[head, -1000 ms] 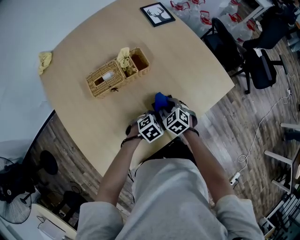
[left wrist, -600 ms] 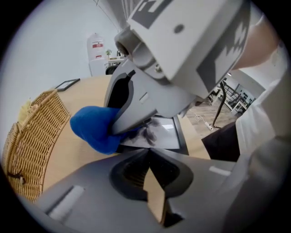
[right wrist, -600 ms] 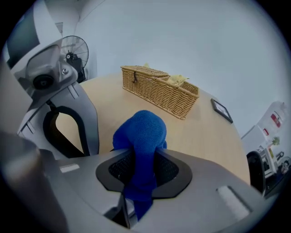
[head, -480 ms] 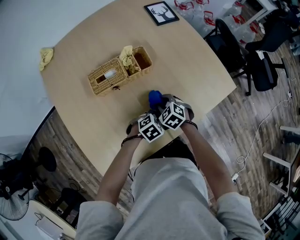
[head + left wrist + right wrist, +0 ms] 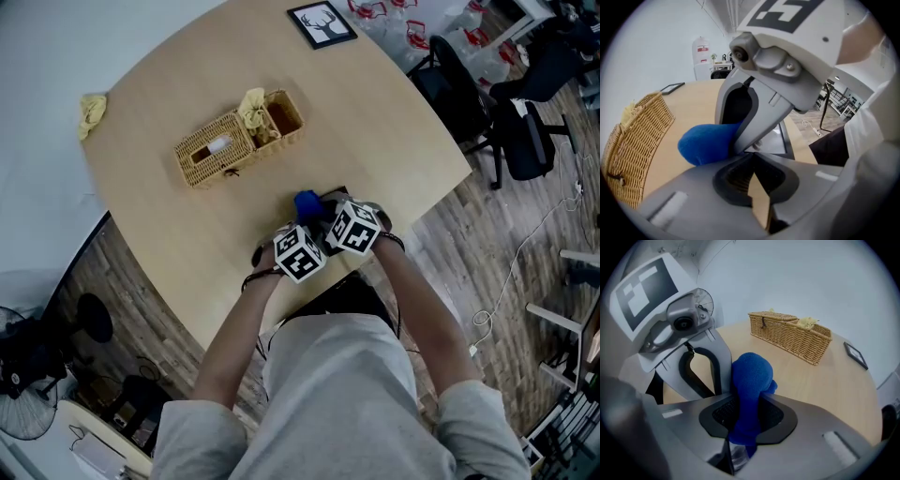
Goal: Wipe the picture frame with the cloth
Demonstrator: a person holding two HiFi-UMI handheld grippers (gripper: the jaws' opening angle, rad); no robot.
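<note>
A dark picture frame (image 5: 333,195) with a glass face (image 5: 777,140) lies flat near the table's front edge. A blue cloth (image 5: 307,203) bulges out over its left side. My right gripper (image 5: 747,401) is shut on that cloth (image 5: 750,380), which stands up between its jaws. My left gripper (image 5: 752,161) sits right beside it with the jaws shut, tips at the frame's near edge; I see nothing held between them. In the head view the marker cubes of the left gripper (image 5: 298,253) and the right gripper (image 5: 354,228) hide the jaws and most of the frame.
A wicker basket (image 5: 239,141) stands mid-table with a yellow cloth (image 5: 250,108) in its right half. Another yellow cloth (image 5: 91,112) lies at the table's left edge. A framed deer picture (image 5: 322,25) sits at the far edge. Office chairs (image 5: 525,131) stand to the right.
The right gripper has carried the blue cloth a little to the left across the frame, and more of the frame's dark edge now shows. The left gripper has barely moved.
</note>
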